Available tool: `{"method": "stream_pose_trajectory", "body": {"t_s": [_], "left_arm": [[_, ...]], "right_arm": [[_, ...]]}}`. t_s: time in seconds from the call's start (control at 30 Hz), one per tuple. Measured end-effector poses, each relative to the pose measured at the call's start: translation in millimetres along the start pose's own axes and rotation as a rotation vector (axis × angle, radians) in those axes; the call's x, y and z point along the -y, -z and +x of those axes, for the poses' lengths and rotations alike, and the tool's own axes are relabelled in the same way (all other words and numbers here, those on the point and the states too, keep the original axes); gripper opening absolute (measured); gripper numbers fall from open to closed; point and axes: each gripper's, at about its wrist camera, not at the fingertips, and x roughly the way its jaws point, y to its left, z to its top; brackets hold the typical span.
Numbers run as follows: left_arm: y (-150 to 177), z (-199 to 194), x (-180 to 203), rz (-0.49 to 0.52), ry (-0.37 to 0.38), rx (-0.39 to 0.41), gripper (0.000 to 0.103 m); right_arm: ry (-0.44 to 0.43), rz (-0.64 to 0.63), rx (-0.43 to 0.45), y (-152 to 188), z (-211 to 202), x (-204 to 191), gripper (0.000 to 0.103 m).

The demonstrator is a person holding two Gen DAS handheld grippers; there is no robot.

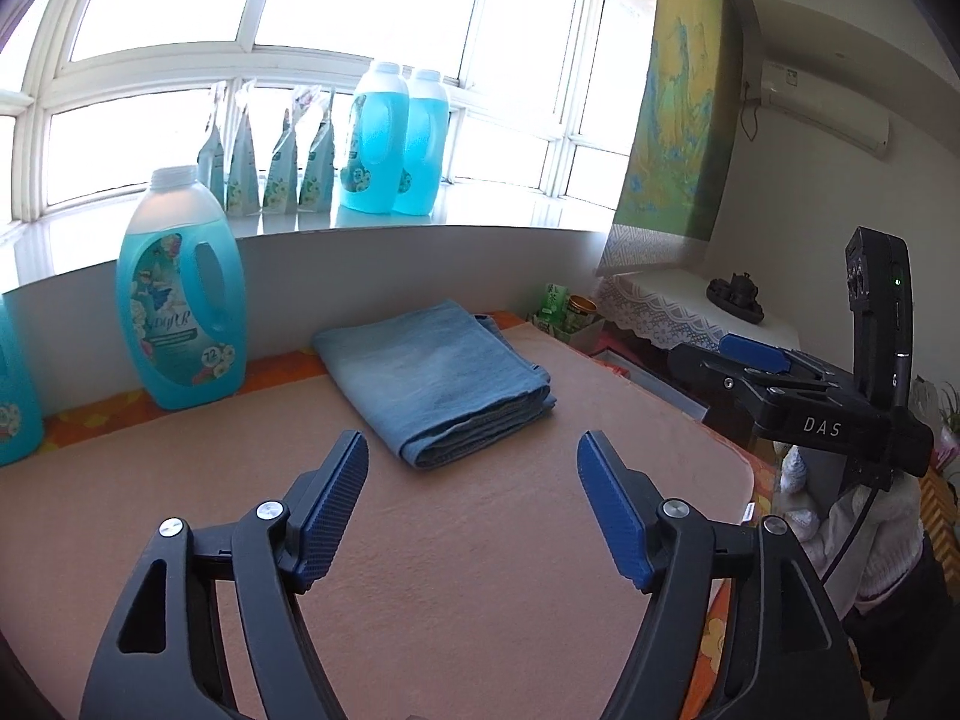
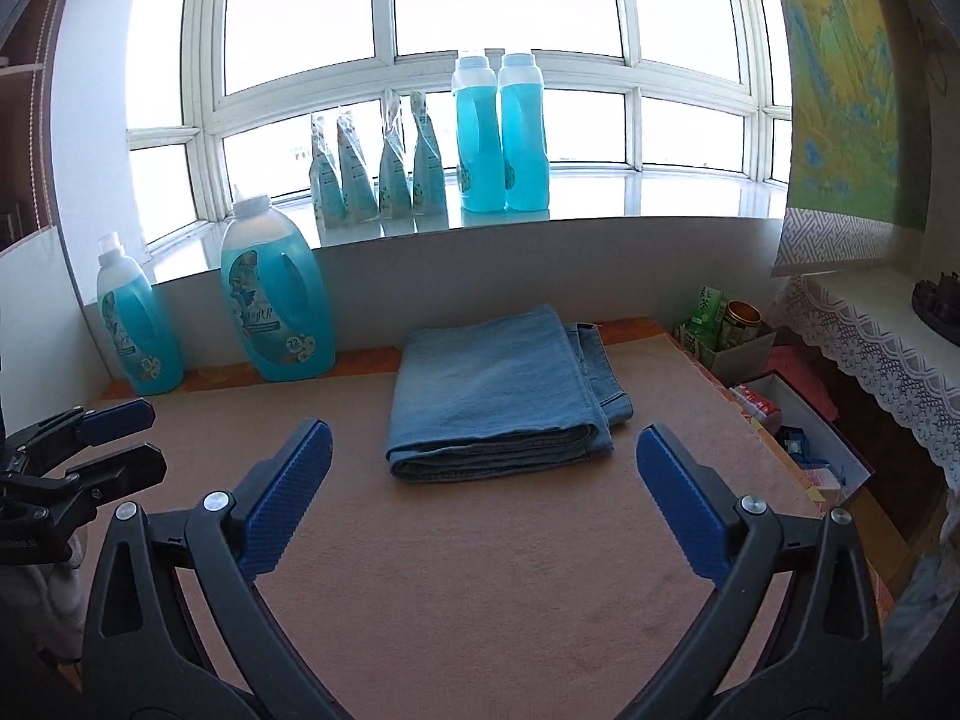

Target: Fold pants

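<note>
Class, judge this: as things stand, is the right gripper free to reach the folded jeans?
Probably yes: the right gripper is open and empty, and only bare mat lies between it and the jeans.

Work surface: a table [image 2: 480, 570] spread with a tan, felt-like cloth [image 1: 456, 540], over a patterned orange sheet [image 1: 108, 405] that shows along the far edge. Straight ahead of my fingertips, beyond them and well apart, lie the pants [image 2: 504, 396], blue denim, folded to a flat rectangle, thick fold edge toward me, waistband end to the right. Farther off and left of my left fingers, two large blue detergent bottles [image 2: 276, 306] stand upright at the table's far edge, against the low wall. The cloth between my fingers is bare and smooth.
</note>
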Motion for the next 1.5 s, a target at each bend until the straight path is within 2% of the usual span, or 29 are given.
{"method": "stream_pose_trajectory", "body": {"t_s": [0.2,0.33,0.47,0.63,0.73,0.9,1.5], "left_arm": [[23,-34,18,0.043,-0.042,0.005,0.08],[46,-54,30,0.061,-0.041,0.007,0.082],[70,-64,37,0.047,-0.063,-0.016,0.083],[93,-76,37,0.0,-0.13,-0.012,0.083],[101,-82,30,-0.056,-0.155,-0.015,0.083],[107,-90,24,-0.056,-0.219,-0.013,0.083],[111,-96,28,-0.068,-0.258,-0.027,0.083]], "right_arm": [[0.036,-0.005,0.028,24,-38,-7,0.103],[0.104,-0.028,0.032,50,-59,-14,0.103],[0.092,0.01,0.012,77,-73,-18,0.103],[0.092,0.032,0.0,98,-84,-26,0.103],[0.095,0.024,0.011,103,-89,-35,0.103],[0.076,0.018,0.009,107,-90,-45,0.103],[0.082,0.054,0.009,110,-92,-43,0.103]]}}
